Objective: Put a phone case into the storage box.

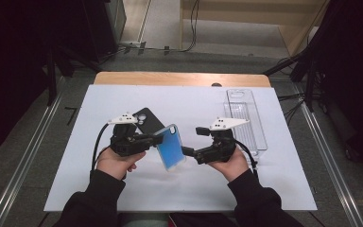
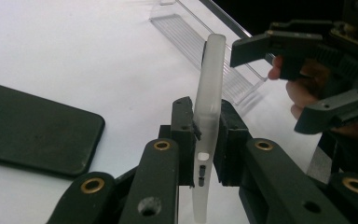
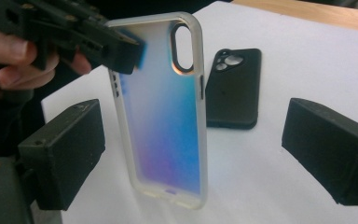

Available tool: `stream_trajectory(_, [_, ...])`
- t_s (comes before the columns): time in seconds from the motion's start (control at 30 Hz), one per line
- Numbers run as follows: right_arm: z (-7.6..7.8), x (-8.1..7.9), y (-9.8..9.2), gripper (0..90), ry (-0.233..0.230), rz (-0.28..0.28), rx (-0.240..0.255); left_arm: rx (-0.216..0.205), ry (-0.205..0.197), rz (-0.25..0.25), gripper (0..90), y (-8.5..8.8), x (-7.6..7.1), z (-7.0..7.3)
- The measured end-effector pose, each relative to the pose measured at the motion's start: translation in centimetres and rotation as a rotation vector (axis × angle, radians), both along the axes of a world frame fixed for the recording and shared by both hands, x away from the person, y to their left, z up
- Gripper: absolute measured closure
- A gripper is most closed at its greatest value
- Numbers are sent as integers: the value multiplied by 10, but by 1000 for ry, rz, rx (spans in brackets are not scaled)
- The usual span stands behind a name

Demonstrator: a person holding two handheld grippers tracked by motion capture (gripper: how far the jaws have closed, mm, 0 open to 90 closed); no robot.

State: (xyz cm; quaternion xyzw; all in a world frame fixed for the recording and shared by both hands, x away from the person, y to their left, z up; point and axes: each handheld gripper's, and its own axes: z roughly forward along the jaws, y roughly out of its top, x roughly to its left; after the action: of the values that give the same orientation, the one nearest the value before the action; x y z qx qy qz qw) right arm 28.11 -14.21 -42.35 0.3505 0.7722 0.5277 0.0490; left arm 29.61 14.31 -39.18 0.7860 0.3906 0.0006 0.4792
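Slipping threatens the blue case (image 1: 171, 146), clamped at one edge by left fingers (image 2: 182, 135) beside the black case (image 1: 149, 120) while right fingers (image 3: 63, 154) stand apart.

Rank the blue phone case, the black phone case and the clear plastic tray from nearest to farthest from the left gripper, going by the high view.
1. Blue phone case: clamped in the left gripper, at its fingers.
2. Black phone case: lying flat on the white sheet just behind the gripper.
3. Clear plastic tray: far across on the right side of the table, beyond the right gripper.
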Motion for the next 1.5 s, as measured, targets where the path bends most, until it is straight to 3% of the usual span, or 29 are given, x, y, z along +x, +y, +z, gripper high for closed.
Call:
stream_trajectory(0.2, [-3, -6, 15, 43, -13, -107, -71, -5, 11, 48, 806, -1, 0, 1])
stream_trajectory(0.4, [-8, -11, 30, 43, -16, -109, -93, 5, 40, 66, 806, -5, -1, -1])
stream_trajectory(0.73, [-13, -15, 45, 43, -8, -134, -109, 30, 42, 76, 806, -15, -5, -2])
stream_trajectory(1.33, [-17, -16, 51, 55, -28, -157, -113, 35, 31, 31, 806, -37, -13, -7])
stream_trajectory(1.4, [-17, -16, 51, 120, -27, -159, -115, 36, 29, 33, 806, -38, -14, -7])
stream_trajectory(1.5, [-19, -15, 49, 146, -28, -150, -115, 37, 27, 31, 806, -39, -15, -7])
